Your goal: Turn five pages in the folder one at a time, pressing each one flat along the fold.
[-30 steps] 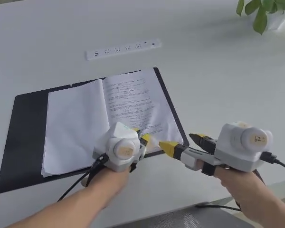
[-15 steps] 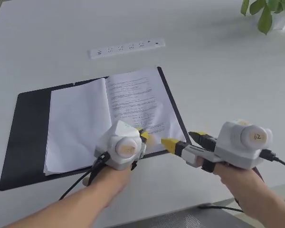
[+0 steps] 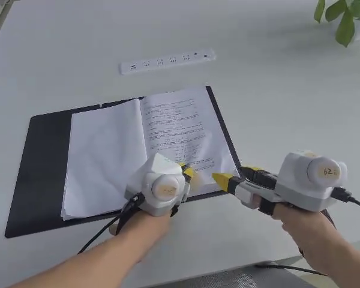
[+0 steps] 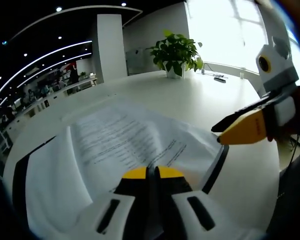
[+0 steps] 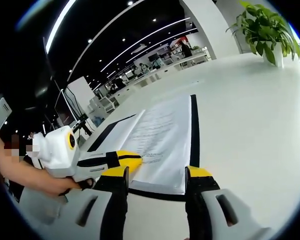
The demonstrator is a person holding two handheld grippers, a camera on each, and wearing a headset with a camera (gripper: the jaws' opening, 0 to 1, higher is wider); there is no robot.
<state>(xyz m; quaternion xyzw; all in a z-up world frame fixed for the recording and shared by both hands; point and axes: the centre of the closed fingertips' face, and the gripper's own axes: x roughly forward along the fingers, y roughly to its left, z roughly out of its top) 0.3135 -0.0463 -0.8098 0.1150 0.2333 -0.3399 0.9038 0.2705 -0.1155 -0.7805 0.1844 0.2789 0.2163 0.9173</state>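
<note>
Little has moved but my head: my left gripper (image 3: 188,174) stays closed at the printed white page's (image 3: 180,129) lower edge in the open black folder (image 3: 42,174), my right gripper (image 3: 237,174) waits open and empty near its corner, so the next turn hasn't begun.

A chunky white plastic left gripper (image 3: 189,174) and a matching right gripper (image 3: 234,175) are tipped yellow. Black cables (image 3: 108,225) are plugged in. "62" is written on the round cap (image 3: 327,172) at lower right.
</note>
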